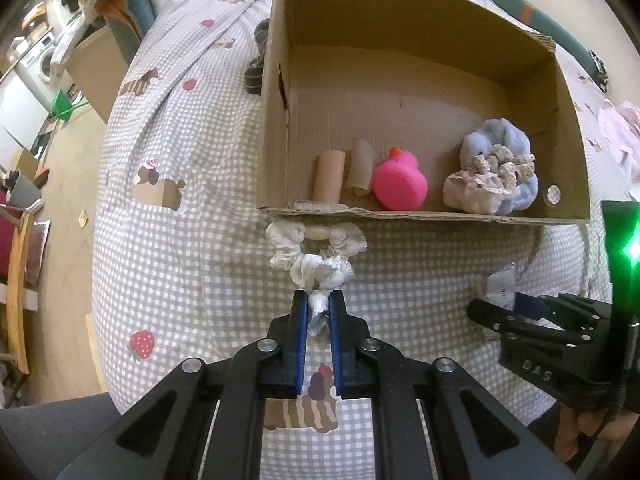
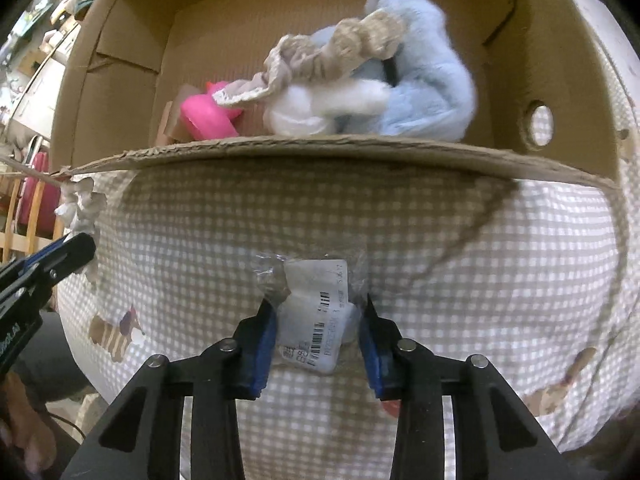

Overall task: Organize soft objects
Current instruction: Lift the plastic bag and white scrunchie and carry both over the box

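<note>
A cardboard box [image 1: 420,56] lies on the checked bedspread [image 1: 192,240]. It holds a pink rubber duck [image 1: 400,184], two beige rolls [image 1: 330,176] and a heap of blue, white and beige scrunchies [image 1: 494,172]. My left gripper [image 1: 319,300] is shut on a white frilled scrunchie [image 1: 316,256] just in front of the box's near wall. My right gripper [image 2: 318,308] is shut on a small clear plastic packet with a barcode label [image 2: 316,320], held in front of the box [image 2: 320,152]. The right gripper also shows in the left wrist view [image 1: 504,300].
A grey sock-like cloth [image 1: 258,60] lies left of the box. Pale clothing [image 1: 620,132] and a teal item [image 1: 540,20] lie to the right. A wooden chair [image 1: 20,280], boxes and a washing machine [image 1: 40,60] stand off the bed's left side.
</note>
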The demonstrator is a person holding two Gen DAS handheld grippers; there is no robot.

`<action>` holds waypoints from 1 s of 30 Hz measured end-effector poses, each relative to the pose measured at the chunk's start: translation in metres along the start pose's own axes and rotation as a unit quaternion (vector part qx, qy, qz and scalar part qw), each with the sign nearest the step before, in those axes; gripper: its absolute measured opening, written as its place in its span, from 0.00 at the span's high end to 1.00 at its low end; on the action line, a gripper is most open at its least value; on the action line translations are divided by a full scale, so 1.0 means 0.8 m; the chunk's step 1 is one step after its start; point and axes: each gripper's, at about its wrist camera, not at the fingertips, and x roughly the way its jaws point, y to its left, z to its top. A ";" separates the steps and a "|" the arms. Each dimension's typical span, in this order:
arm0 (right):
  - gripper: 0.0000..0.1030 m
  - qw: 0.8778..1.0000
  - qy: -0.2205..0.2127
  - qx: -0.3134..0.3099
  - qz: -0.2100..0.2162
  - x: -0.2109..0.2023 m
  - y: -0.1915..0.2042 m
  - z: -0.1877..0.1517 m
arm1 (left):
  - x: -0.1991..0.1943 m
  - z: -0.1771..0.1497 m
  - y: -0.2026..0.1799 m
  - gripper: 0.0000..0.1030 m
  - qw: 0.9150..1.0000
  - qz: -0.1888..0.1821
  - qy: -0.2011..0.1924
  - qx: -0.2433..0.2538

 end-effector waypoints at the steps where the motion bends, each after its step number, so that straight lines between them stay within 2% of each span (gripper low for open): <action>1: 0.64 1.000 -0.003 0.002 0.003 -0.008 -0.008 -0.004 | -0.001 0.000 0.002 0.91 1.000 0.001 -0.003 -0.002; 11: 0.64 0.996 -0.070 0.033 0.036 -0.088 -0.044 -0.050 | -0.026 -0.008 0.013 0.91 0.999 0.011 -0.024 -0.018; 14: 0.64 0.995 -0.087 0.031 0.044 -0.101 -0.045 -0.043 | -0.045 -0.013 0.017 0.91 0.999 0.002 -0.039 -0.020; 19: 0.64 0.990 -0.123 0.034 0.064 -0.148 -0.057 -0.049 | -0.112 -0.015 0.024 0.91 0.995 -0.012 -0.101 -0.004; 22: 0.64 0.986 -0.152 0.024 0.055 -0.181 -0.054 -0.047 | -0.148 -0.009 0.028 0.91 0.991 -0.015 -0.134 0.002; 30: 0.64 0.975 -0.207 0.014 0.073 -0.235 -0.055 -0.023 | -0.203 0.031 0.031 0.91 0.983 -0.022 -0.181 0.007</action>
